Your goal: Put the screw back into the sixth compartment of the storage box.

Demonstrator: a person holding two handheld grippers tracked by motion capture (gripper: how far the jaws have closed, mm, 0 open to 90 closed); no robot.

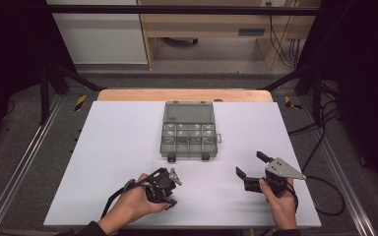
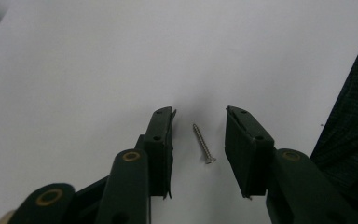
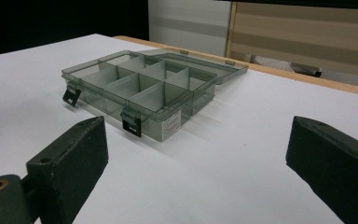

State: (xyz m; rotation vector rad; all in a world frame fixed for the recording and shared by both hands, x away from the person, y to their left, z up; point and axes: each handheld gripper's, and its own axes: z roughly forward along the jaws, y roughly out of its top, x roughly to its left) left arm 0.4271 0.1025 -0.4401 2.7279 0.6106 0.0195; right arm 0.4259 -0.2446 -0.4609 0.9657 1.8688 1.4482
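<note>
A clear grey compartment box (image 1: 189,132) lies open at the middle of the white table, its lid folded back and small parts in its cells. Seen from the right gripper view, the box (image 3: 144,86) has two black latches facing me. A small silver screw (image 2: 203,143) lies flat on the table between the jaws of my left gripper (image 2: 199,114), which is open and pointed down at it. In the high view, my left gripper (image 1: 170,189) is near the front edge, left of centre. My right gripper (image 1: 251,164) is open and empty, aimed toward the box.
The white tabletop (image 1: 118,147) ends at a wooden edge (image 1: 184,95) behind the box. Black cables (image 1: 325,196) trail off the right side. Metal frame rails (image 1: 19,167) run along both sides of the table.
</note>
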